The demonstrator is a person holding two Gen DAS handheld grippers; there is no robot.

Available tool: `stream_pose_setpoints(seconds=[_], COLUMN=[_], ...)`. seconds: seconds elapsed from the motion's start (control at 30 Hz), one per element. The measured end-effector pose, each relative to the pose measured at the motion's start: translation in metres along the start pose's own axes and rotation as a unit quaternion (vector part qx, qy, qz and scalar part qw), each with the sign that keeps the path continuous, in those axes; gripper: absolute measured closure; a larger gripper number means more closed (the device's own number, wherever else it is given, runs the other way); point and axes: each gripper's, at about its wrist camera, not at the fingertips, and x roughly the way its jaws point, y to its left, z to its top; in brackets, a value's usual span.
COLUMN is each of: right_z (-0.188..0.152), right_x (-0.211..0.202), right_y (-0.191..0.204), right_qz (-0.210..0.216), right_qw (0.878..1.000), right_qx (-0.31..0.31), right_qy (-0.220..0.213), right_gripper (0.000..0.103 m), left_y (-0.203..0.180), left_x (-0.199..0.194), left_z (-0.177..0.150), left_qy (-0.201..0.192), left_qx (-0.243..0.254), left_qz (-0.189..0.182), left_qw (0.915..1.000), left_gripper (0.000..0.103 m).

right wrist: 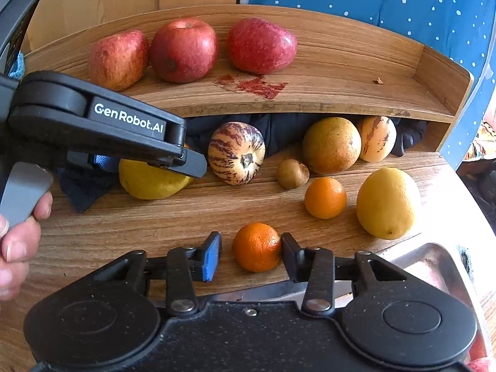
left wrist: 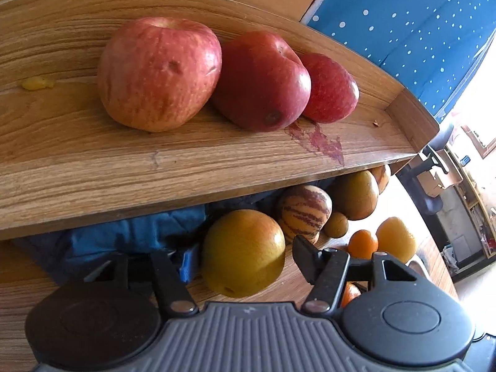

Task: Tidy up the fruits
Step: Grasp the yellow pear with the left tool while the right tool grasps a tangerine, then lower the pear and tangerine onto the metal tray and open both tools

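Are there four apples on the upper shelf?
No, the right wrist view shows only three apples on the upper shelf, side by side along its back wall.

Straight ahead of the right claw point(right wrist: 251, 255), between its fingers, a small round orange mandarin point(right wrist: 256, 247) lies on the wooden counter point(right wrist: 124, 226). Beyond it to the right lie a second orange mandarin point(right wrist: 325, 197) and a large yellow lemon point(right wrist: 387, 203). Farther ahead a striped cream-and-purple melon point(right wrist: 236, 157) lies under the raised wooden shelf point(right wrist: 325, 93), which carries three red apples point(right wrist: 183, 50). The left claw point(right wrist: 173, 158) is ahead to the left, over a big yellow-green pear point(right wrist: 145, 183).
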Motion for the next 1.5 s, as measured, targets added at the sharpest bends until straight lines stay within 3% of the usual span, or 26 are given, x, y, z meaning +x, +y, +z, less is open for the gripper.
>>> stream_pose_setpoints(seconds=[0.13,0.47,0.77,1.13,1.5], right_z=[0.002,-0.002,-0.019,-0.07,-0.117], right_x=[0.0,-0.012,-0.055,-0.106,-0.123], right_y=[-0.002,0.004,0.0,-0.027,-0.051], right_qz=[-0.001,0.009,0.0,-0.039,-0.098], right_qw=[1.0,1.0,0.999,0.998,0.989], right_qx=[0.003,0.001,0.005,0.048,0.107], right_qy=[0.0,-0.015,-0.043,-0.033,-0.001], right_gripper=[0.068,0.068,0.068,0.068,0.068], left_y=[-0.001,-0.006,-0.026,-0.082,-0.131], left_x=[0.001,-0.01,-0.028,-0.035,-0.027], left_z=[0.002,-0.01,-0.031,-0.056,-0.094], left_qy=[-0.001,0.014,0.026,0.051,0.096], left_qx=[-0.001,0.0,0.007,0.064,0.128], left_qz=[0.005,0.003,-0.005,-0.046,-0.097], left_qw=[1.0,0.9999,0.9996,0.9956,0.9824], left_gripper=[0.045,0.045,0.045,0.045,0.045])
